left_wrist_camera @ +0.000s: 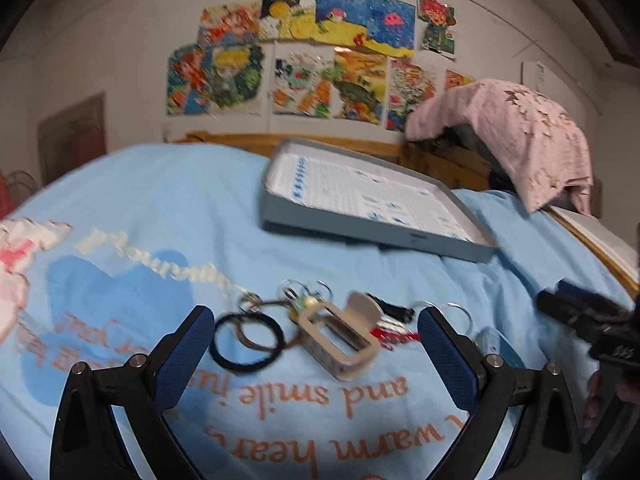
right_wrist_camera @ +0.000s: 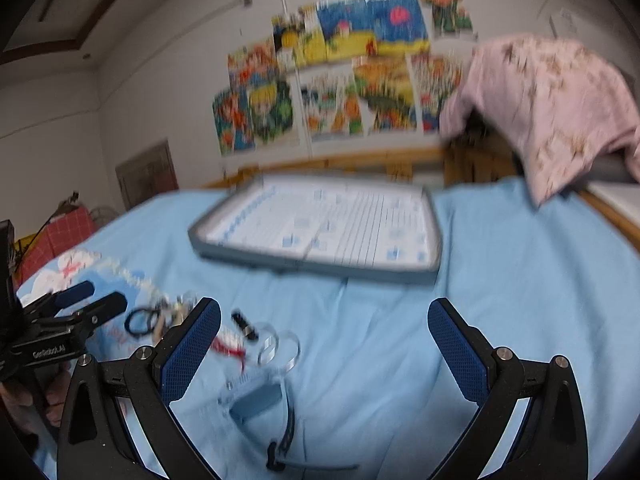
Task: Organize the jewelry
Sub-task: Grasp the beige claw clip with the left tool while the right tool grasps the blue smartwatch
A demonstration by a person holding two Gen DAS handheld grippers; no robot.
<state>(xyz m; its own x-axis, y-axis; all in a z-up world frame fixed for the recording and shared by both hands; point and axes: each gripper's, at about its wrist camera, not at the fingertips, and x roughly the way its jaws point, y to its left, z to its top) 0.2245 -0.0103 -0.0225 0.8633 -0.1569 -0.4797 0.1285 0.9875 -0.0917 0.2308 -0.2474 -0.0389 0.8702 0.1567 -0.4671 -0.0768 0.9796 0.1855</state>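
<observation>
A pile of jewelry lies on the light blue bed cover (left_wrist_camera: pixel 168 208). It holds a black hair tie (left_wrist_camera: pixel 246 342), a beige rectangular clip (left_wrist_camera: pixel 340 340), clear rings (left_wrist_camera: pixel 306 290), a small black cylinder (left_wrist_camera: pixel 390 308) and a red piece (left_wrist_camera: pixel 394 336). My left gripper (left_wrist_camera: pixel 316 340) stands open just before the pile, its pads touching nothing. My right gripper (right_wrist_camera: pixel 324 340) is open too, over bare cover. Clear rings (right_wrist_camera: pixel 280 348) and a grey-blue piece on a dark strap (right_wrist_camera: pixel 256 398) lie by its left finger. An open grey tray (left_wrist_camera: pixel 376 204) sits behind the pile.
A wooden bed rail (left_wrist_camera: pixel 320 142) runs behind the tray, with a pink cloth (left_wrist_camera: pixel 520 136) draped over its right end. Colourful pictures (left_wrist_camera: pixel 312 60) hang on the wall. A hand (right_wrist_camera: pixel 24 396) holds the left gripper (right_wrist_camera: pixel 98 298) at the left edge of the right wrist view.
</observation>
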